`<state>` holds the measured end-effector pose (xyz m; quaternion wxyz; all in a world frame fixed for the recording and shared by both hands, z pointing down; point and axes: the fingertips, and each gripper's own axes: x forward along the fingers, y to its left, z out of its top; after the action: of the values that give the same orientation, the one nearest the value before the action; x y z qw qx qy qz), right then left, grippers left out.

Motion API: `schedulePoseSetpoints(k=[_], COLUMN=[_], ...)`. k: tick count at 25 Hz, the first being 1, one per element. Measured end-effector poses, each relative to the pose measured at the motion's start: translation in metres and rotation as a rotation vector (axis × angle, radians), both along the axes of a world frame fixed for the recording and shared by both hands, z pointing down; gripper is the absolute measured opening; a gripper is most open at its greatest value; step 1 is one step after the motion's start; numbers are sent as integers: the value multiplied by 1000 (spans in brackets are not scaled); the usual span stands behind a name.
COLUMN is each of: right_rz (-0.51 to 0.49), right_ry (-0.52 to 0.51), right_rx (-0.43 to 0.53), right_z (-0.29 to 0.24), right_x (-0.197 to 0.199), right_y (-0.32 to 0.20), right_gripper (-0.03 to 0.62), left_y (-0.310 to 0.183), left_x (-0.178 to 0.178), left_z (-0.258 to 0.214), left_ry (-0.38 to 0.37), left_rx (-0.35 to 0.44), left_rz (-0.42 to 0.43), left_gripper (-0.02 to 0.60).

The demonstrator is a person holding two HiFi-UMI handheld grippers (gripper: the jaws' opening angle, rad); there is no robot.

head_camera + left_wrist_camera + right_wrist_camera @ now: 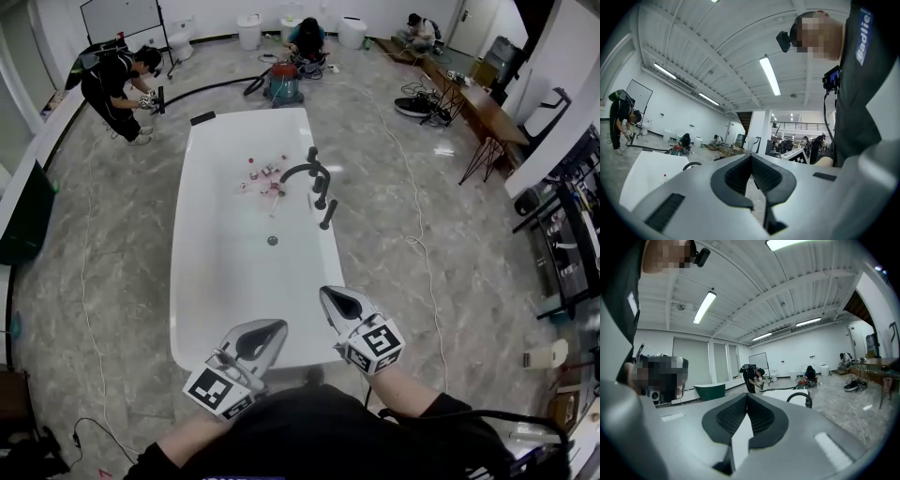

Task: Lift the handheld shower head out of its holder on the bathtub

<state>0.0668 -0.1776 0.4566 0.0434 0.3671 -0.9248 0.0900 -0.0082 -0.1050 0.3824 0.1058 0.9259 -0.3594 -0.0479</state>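
A white bathtub [202, 281] stands lengthwise in front of me. On its right rim are a black arched faucet [302, 171] and, nearer to me, the slim black handheld shower head [327, 215], which leans in its holder. My left gripper [272, 328] and right gripper [330, 292] hover over the tub's near end, well short of the shower head. Both are shut with nothing between the jaws. The left gripper view shows the meeting pads [751, 157], the tub [642, 173] and the faucet arc [692, 165]. The right gripper view shows shut jaws [746, 397] and the faucet [799, 398].
Several small bottles [262, 173] lie inside the tub near a drain [272, 240]. A person [117, 84] bends over at the back left; another [305, 42] crouches by a red-and-teal vacuum [283, 86]. A white cable [417, 225] trails across the floor right of the tub. Desks [478, 108] stand at the right.
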Motion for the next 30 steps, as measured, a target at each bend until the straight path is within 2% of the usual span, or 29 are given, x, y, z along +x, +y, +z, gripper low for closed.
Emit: schedulePoseSetpoints(k=[5,9,15,30], right_rz=[5,21,80,212], right_ry=[72,136,163,251], right_rx=[7,-8,-65,-208], right_z=[29,64,108,214], right_x=[30,52,71,93], right_y=[-69,-136,-218,-334], right_gripper=[-6,33,88,188], left_y=[-23,-41,-55,-79], left_x=[10,16,22,13], left_z=[7,17,35,62], left_ry=[-4,-14,-33,-54], left_rx=[-18,-40,-97,-157], left_rz=[-48,-87,-113,-152], left_gripper=[0,0,0,0])
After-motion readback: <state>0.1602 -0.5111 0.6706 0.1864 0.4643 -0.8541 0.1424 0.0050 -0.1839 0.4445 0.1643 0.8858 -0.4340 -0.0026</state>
